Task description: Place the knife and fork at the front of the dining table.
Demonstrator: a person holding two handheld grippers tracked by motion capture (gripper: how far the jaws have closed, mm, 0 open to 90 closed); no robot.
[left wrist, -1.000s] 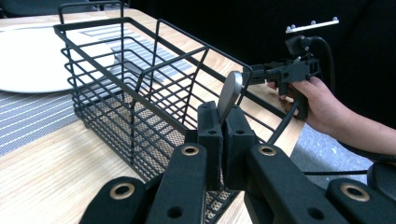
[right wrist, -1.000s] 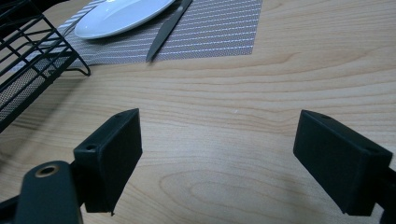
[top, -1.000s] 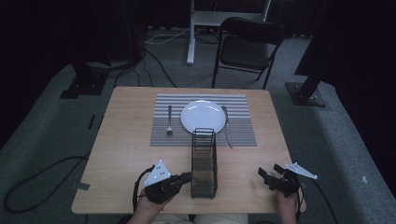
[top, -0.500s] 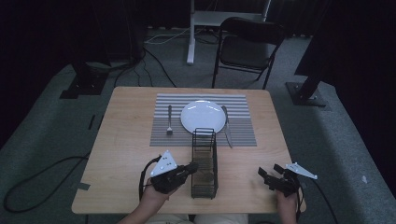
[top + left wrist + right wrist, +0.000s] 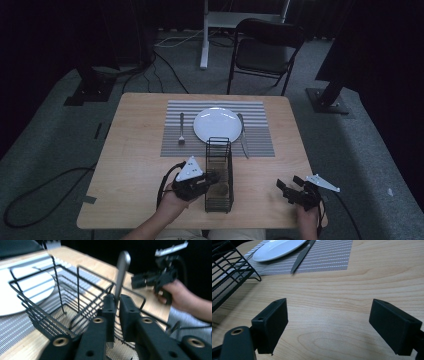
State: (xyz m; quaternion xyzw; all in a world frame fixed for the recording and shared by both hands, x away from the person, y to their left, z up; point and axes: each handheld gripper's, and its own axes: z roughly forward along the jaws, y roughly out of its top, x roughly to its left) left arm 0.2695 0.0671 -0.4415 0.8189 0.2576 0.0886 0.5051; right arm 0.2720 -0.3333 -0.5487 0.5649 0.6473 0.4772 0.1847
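A black wire basket [image 5: 219, 172] stands on the wooden table [image 5: 135, 150], in front of the placemat. My left gripper [image 5: 212, 178] reaches into it from the left. In the left gripper view its jaws [image 5: 117, 298] are shut on a silver metal utensil [image 5: 122, 272]. The handle sticks up above the basket [image 5: 62, 305] and the lower end is hidden inside. My right gripper [image 5: 289, 187] hovers over the table's front right corner, and its own view shows it open [image 5: 329, 322] over bare wood with nothing between the fingers.
A striped grey placemat [image 5: 255, 145] carries a white plate [image 5: 218, 125], with a fork [image 5: 181, 129] to its left and a knife [image 5: 242, 135] to its right. Beyond the table stands a dark folding chair [image 5: 265, 50]. Cables lie on the floor.
My left gripper has moved right and slightly forward, from beside the basket to its side wall. The right gripper has stayed where it was.
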